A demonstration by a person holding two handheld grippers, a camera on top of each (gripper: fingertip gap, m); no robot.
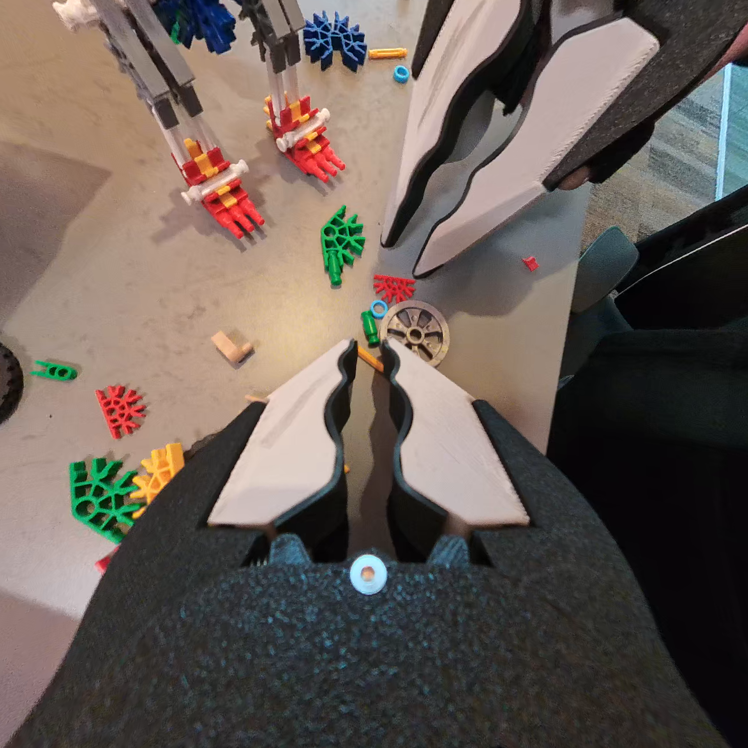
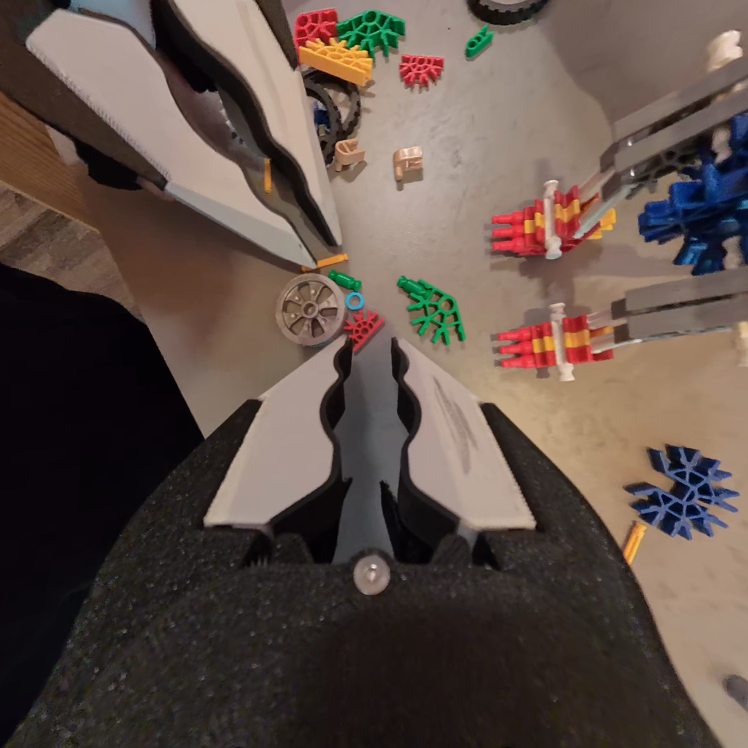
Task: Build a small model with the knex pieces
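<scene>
My left gripper (image 1: 369,345) hangs low over the grey table (image 1: 121,283), its jaws a narrow gap apart. A short orange rod (image 1: 370,359) lies on the table between its fingertips. It also shows in the right wrist view (image 2: 334,260), just under the left gripper (image 2: 327,251). A grey spoked wheel (image 1: 415,334), a small green rod (image 1: 370,328) and a blue ring (image 1: 378,308) lie just ahead. My right gripper (image 2: 371,344) is open and empty, its tips next to a red connector (image 2: 364,328) and the wheel (image 2: 311,309). It also shows in the left wrist view (image 1: 404,259).
A built model stands on two red and yellow feet (image 1: 218,190) (image 1: 303,129). A green connector with a rod (image 1: 342,239), a tan clip (image 1: 232,346), blue connectors (image 2: 684,491), a black tyre (image 2: 336,109) and a pile of connectors (image 2: 352,40) lie about. The table edge (image 1: 566,324) is close by. The tan clip (image 1: 232,346) sits 6 cm or so from the ends of my left fingers. Seen from the right wrist view (image 2: 404,158) as well.
</scene>
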